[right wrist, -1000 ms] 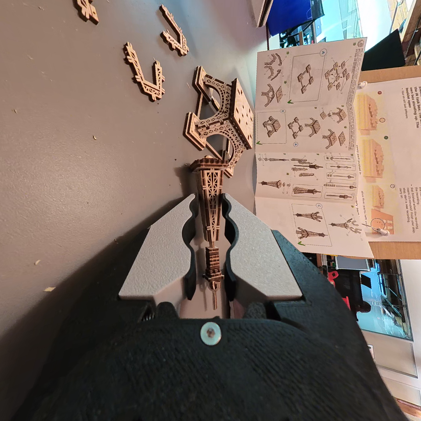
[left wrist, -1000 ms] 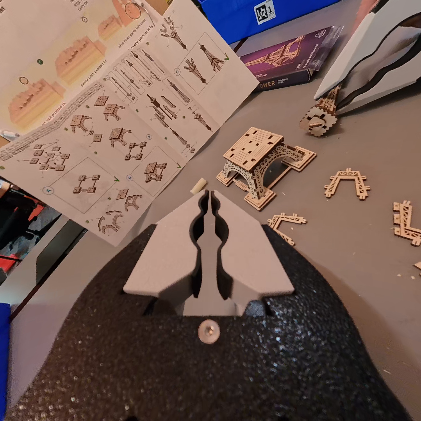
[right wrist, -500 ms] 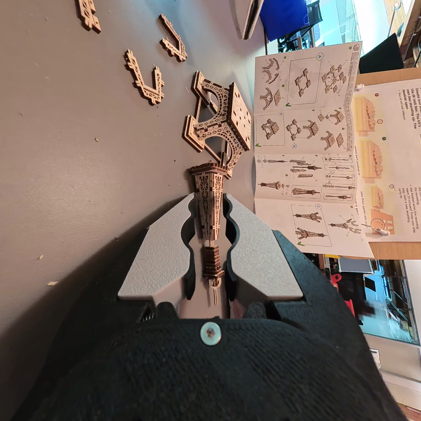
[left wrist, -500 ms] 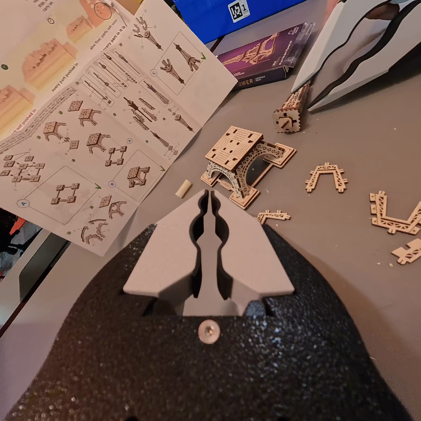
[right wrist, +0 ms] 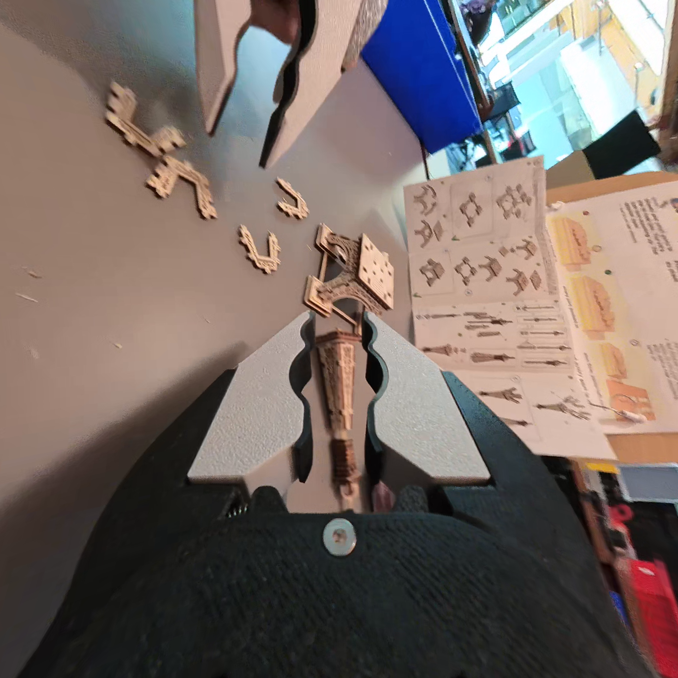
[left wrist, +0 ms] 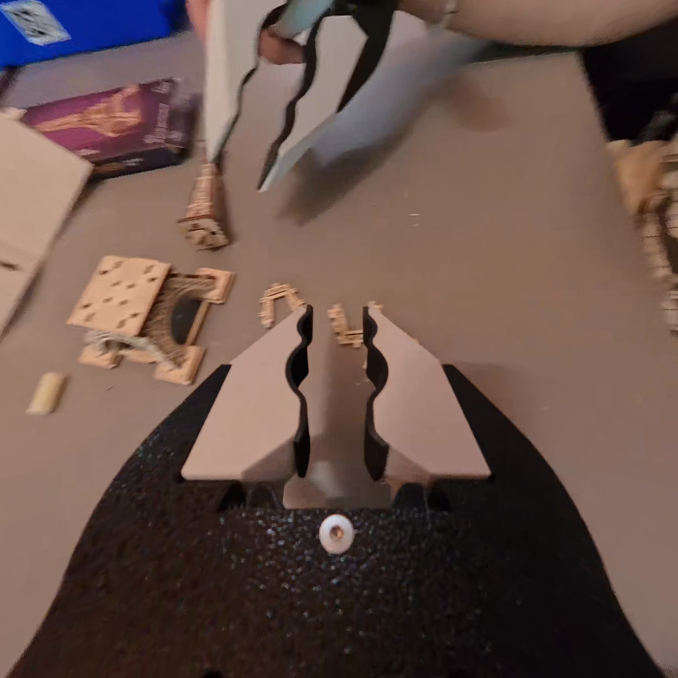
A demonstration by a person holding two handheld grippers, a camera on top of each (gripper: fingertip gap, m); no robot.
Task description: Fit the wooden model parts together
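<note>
The wooden tower spire [right wrist: 337, 389] lies on the grey bench [right wrist: 110, 330] between the fingers of the right gripper [right wrist: 338, 323], which stand apart on either side of it without pressing it. Its wide end points at the arched tower base [right wrist: 354, 279], which stands just beyond. Loose lattice pieces [right wrist: 258, 249] lie scattered near the base. The left gripper [left wrist: 337, 319] hovers over these pieces with its fingers parted and holding nothing. A folded instruction sheet [right wrist: 488, 293] stands behind the base, and a purple box [left wrist: 110, 124] lies farther off.
</note>
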